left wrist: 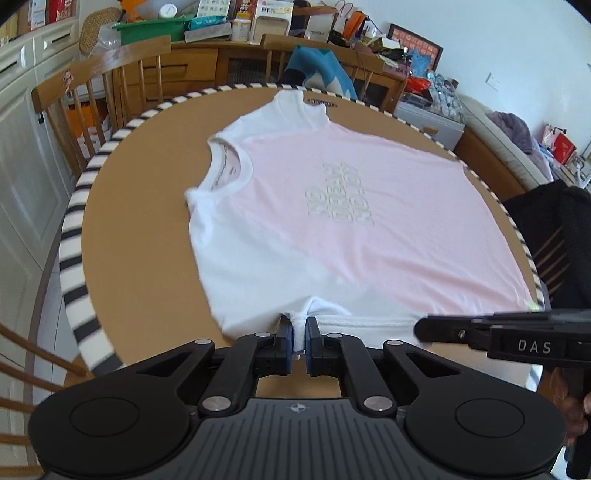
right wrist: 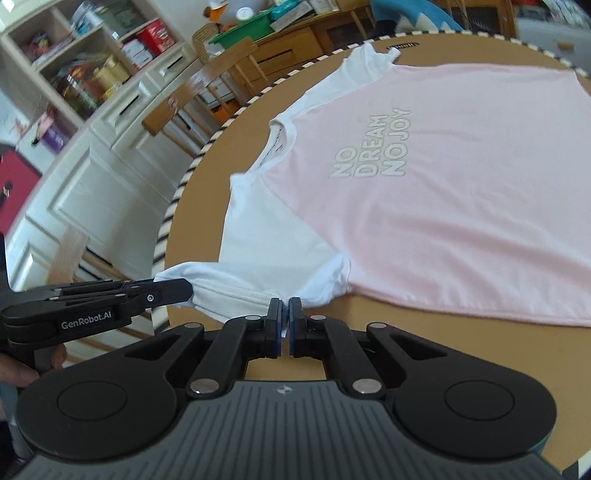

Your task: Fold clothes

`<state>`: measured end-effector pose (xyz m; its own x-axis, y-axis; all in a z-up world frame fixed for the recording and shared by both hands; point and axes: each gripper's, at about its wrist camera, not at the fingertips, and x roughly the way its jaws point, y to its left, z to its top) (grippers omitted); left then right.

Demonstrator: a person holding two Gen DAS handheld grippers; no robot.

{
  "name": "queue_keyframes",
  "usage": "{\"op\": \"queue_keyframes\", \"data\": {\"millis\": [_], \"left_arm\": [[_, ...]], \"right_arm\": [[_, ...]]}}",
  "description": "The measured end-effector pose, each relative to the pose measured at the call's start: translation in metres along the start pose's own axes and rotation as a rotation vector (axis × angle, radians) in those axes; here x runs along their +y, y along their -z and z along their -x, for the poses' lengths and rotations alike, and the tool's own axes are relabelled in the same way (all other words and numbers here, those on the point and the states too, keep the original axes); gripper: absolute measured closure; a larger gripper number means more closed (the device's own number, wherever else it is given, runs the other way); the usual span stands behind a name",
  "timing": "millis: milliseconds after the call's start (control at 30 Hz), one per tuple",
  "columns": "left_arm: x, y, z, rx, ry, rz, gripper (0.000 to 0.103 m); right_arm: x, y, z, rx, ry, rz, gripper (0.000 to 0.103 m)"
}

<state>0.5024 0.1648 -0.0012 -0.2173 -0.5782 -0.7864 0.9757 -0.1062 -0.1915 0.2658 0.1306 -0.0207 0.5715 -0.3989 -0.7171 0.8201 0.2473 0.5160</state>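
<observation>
Left wrist view: left gripper (left wrist: 299, 338) fingers pinched on the white sleeve hem of the T-shirt (left wrist: 351, 221); right gripper (right wrist: 284, 321) likewise. Beyond the fingers, shirt lies flat on the worktop (left wrist: 147, 229). Light, limp fabric; edge grips look right.

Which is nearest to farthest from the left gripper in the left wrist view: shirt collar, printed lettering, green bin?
From the left gripper, jaws shut on the T-shirt's white sleeve:
1. Printed lettering, mid-chest, slightly right.
2. Shirt collar, left, beyond it; close call with the lettering.
3. Green bin, on the sideboard beyond the table.
</observation>
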Motion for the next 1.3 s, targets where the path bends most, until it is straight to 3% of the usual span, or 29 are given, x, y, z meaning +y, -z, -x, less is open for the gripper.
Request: {"op": "queue_keyframes", "data": {"millis": [233, 433, 467, 500, 533, 600, 633, 767, 900, 1000, 1033, 1167, 1300], "left_arm": [[-0.015, -0.074, -0.072, 0.048, -0.016, 0.035, 0.095], [-0.013, -0.114, -0.146, 0.127, -0.050, 0.046, 0.094], [-0.012, -0.118, -0.154, 0.134, -0.058, 0.048, 0.089], [-0.009, -0.123, -0.160, 0.128, -0.074, 0.052, 0.077], [-0.006, -0.127, -0.165, 0.117, -0.093, 0.057, 0.072], [0.002, -0.135, -0.162, 0.066, -0.119, 0.070, 0.065], [0.006, -0.139, -0.156, 0.039, -0.123, 0.077, 0.064], [0.007, -0.129, -0.125, -0.048, -0.106, 0.019, 0.063], [-0.009, -0.096, -0.132, 0.016, -0.014, -0.108, 0.063], [-0.019, -0.080, -0.157, 0.043, 0.041, -0.181, 0.063], [-0.018, -0.079, -0.166, 0.043, 0.049, -0.187, 0.063], [-0.006, -0.091, -0.180, -0.023, 0.088, -0.117, 0.062], [0.005, -0.104, -0.195, -0.038, 0.076, -0.081, 0.061]], "right_arm": [[-0.039, -0.065, -0.036, 0.030, 0.006, -0.097, 0.099], [-0.072, -0.107, -0.082, 0.075, 0.009, -0.166, 0.094], [-0.077, -0.112, -0.089, 0.080, 0.010, -0.179, 0.091], [-0.082, -0.116, -0.093, 0.076, 0.018, -0.188, 0.083], [-0.087, -0.120, -0.096, 0.069, 0.029, -0.195, 0.072], [-0.092, -0.124, -0.093, 0.031, 0.036, -0.153, 0.069], [-0.094, -0.125, -0.090, 0.010, 0.038, -0.129, 0.071], [-0.077, -0.120, -0.079, -0.034, -0.001, 0.099, 0.081], [-0.047, -0.099, -0.099, 0.024, -0.048, 0.292, 0.082], [-0.041, -0.094, -0.124, 0.035, 0.015, 0.304, 0.082], [-0.041, -0.096, -0.130, 0.029, 0.060, 0.294, 0.089], [-0.053, -0.105, -0.119, -0.028, 0.129, 0.137, 0.085], [-0.046, -0.101, -0.126, -0.030, 0.218, 0.155, 0.088]]}}
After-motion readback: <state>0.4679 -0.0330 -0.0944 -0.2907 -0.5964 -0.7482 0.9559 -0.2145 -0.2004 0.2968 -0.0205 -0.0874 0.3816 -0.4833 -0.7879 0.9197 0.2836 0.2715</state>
